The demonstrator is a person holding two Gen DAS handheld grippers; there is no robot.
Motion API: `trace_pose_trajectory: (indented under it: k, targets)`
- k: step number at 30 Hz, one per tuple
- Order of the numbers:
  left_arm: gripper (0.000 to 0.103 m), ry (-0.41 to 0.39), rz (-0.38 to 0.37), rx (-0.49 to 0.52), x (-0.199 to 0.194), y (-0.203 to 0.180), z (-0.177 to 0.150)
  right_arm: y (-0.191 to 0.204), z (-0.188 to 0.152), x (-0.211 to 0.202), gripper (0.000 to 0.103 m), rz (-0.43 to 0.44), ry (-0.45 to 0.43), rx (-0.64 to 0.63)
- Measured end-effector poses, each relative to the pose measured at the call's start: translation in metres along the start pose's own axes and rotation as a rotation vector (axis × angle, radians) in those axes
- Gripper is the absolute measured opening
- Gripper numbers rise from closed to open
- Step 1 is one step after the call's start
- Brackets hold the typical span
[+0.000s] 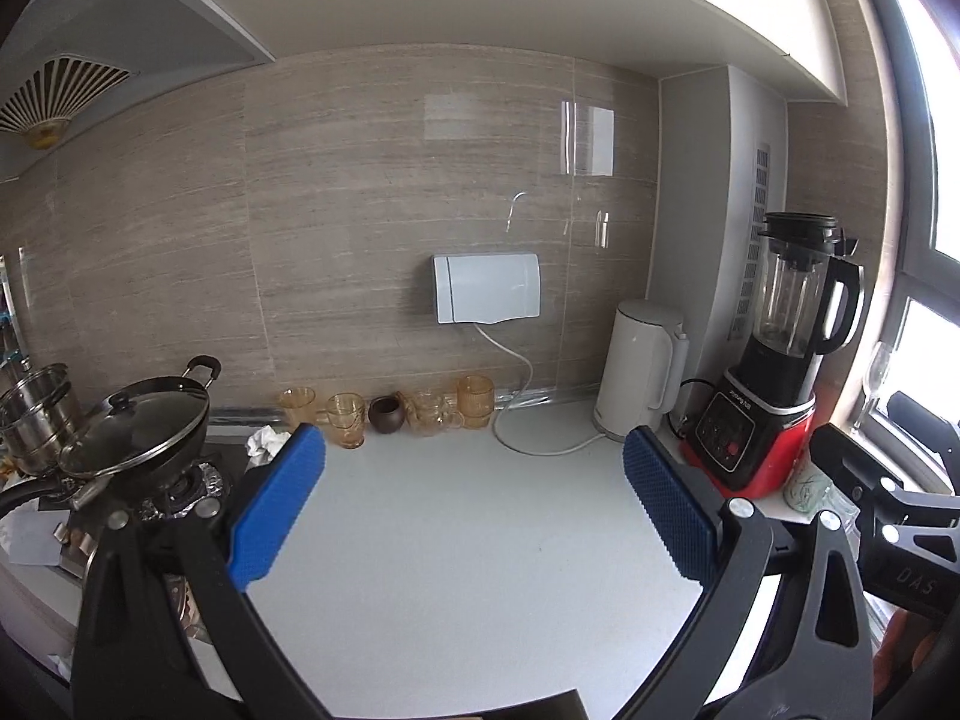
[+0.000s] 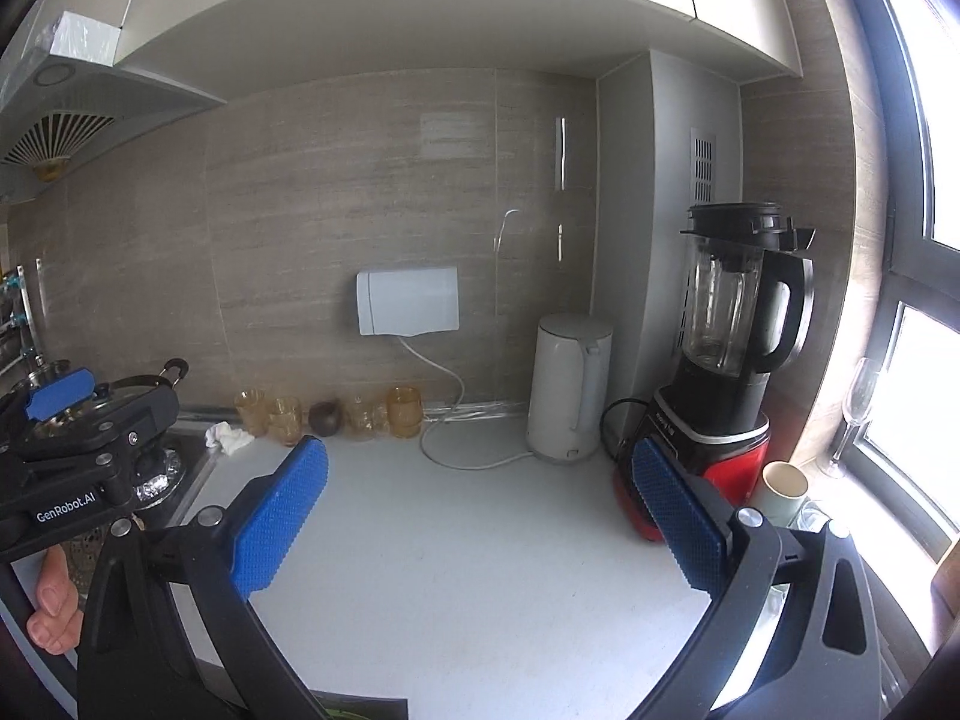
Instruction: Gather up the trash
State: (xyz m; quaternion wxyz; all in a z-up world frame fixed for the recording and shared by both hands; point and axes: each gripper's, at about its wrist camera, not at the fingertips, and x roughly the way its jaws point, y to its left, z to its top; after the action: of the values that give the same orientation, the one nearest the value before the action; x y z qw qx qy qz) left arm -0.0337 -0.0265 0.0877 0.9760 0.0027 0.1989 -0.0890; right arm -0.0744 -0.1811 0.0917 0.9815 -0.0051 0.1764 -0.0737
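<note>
A crumpled white tissue (image 1: 265, 441) lies on the white counter (image 1: 456, 540) by the stove's edge, just left of my left gripper's blue left fingertip. It also shows in the right wrist view (image 2: 228, 437). My left gripper (image 1: 474, 450) is open and empty above the counter. My right gripper (image 2: 480, 462) is open and empty, further right over the same counter. The left gripper's body shows at the left of the right wrist view (image 2: 78, 456).
A lidded black wok (image 1: 138, 426) and steel pot (image 1: 36, 414) sit on the stove at left. Amber glasses (image 1: 348, 417) and a brown cup (image 1: 387, 414) line the back wall. A white kettle (image 1: 639, 378), its cord, and a red-based blender (image 1: 774, 360) stand at right, by the window.
</note>
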Motion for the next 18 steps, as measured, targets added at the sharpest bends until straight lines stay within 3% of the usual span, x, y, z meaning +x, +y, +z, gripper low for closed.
trace_pose_trajectory:
  k: [18]
  targets:
    - [0.095,0.027,0.026,-0.011,0.004,0.002,-0.006,0.013,-0.008,0.002,0.101,0.029,0.023,-0.010]
